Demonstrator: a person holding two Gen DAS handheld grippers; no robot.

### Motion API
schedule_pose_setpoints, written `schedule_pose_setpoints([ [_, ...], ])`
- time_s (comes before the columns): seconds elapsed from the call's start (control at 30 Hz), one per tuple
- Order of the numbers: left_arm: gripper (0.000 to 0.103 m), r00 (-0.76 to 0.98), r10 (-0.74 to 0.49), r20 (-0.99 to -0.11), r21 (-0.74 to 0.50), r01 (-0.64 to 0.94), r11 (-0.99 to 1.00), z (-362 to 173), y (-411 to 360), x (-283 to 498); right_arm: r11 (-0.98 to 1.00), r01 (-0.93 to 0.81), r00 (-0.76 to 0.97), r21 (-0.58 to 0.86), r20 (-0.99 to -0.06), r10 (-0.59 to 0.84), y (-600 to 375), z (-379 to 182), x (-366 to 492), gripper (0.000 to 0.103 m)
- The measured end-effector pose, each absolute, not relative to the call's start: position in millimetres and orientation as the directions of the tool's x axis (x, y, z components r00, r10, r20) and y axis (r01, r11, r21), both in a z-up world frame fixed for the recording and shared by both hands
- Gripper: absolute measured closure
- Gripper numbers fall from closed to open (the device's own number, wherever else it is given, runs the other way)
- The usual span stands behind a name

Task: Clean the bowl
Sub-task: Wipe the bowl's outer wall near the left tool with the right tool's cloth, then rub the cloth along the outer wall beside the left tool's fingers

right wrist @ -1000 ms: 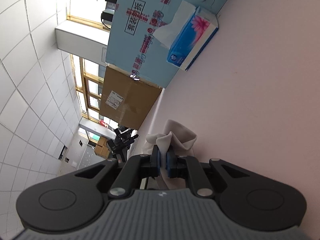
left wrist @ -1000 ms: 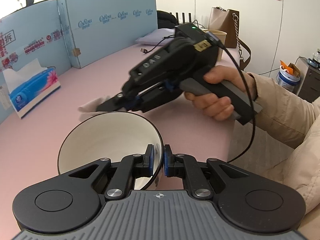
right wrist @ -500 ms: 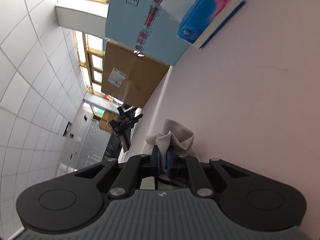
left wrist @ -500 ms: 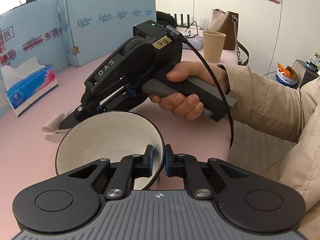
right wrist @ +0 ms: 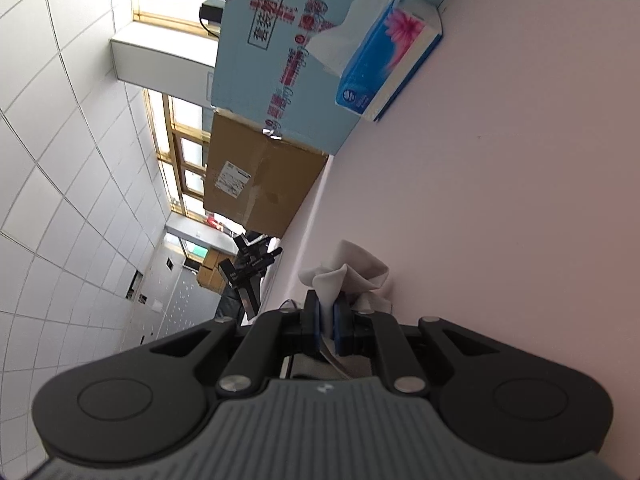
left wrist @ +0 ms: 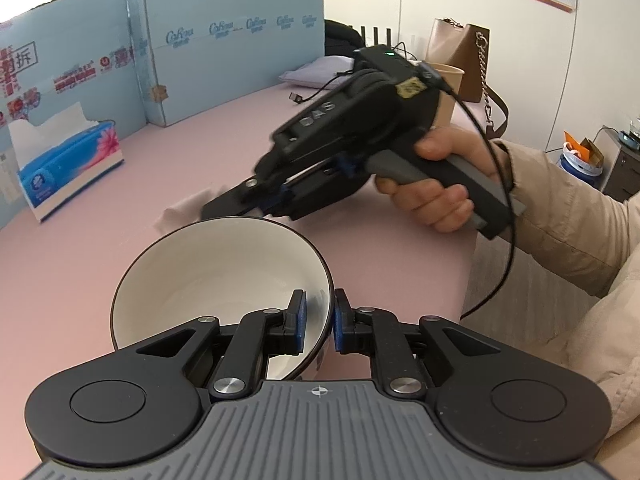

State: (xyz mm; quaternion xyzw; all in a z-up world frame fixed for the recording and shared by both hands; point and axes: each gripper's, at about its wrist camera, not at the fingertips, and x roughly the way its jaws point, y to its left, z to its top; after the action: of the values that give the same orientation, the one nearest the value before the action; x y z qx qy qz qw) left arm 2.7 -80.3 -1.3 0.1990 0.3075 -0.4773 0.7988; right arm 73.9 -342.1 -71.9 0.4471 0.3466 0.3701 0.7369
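The white ceramic bowl with the dark rim (left wrist: 216, 280) sits tilted at the near edge of the pale pink surface (left wrist: 120, 200), its right wall between the blue pads of the left gripper (left wrist: 319, 320). Those fingers have just been easing apart, and a sliver of space shows on either side of the wall, so the grip looks slack. That is the main risk: any push on the rim could tip or spin the bowl, or slide it off the near edge.

The right gripper (right wrist: 326, 322), held in a person's hand (left wrist: 432, 188), has its fingers clamped on a crumpled white cloth (right wrist: 348, 272). In the left wrist view it hovers just beyond the far rim, cloth end to the left. If it sweeps in, the hard black fingertips rather than the cloth may strike the ceramic. The loose folds could also snag on the rim and drag the bowl along.

The blue tissue box (left wrist: 68, 160) stands well away at the far left.
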Motion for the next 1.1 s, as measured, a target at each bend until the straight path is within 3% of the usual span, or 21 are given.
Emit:
schedule_pose_setpoints([
  [0.57,0.082,0.382,-0.628,-0.678,0.016,0.862,0.507,-3,-81,2,0.304,-0.25,0.556,0.919,-0.121,0.822,-343,-73,25,0.093],
  [1.1,0.081,0.398,-0.628,-0.669,0.027,0.857,0.515,-2,-86,2,0.383,-0.297,0.566,0.875,-0.162,0.808,-321,-64,-1,0.091],
])
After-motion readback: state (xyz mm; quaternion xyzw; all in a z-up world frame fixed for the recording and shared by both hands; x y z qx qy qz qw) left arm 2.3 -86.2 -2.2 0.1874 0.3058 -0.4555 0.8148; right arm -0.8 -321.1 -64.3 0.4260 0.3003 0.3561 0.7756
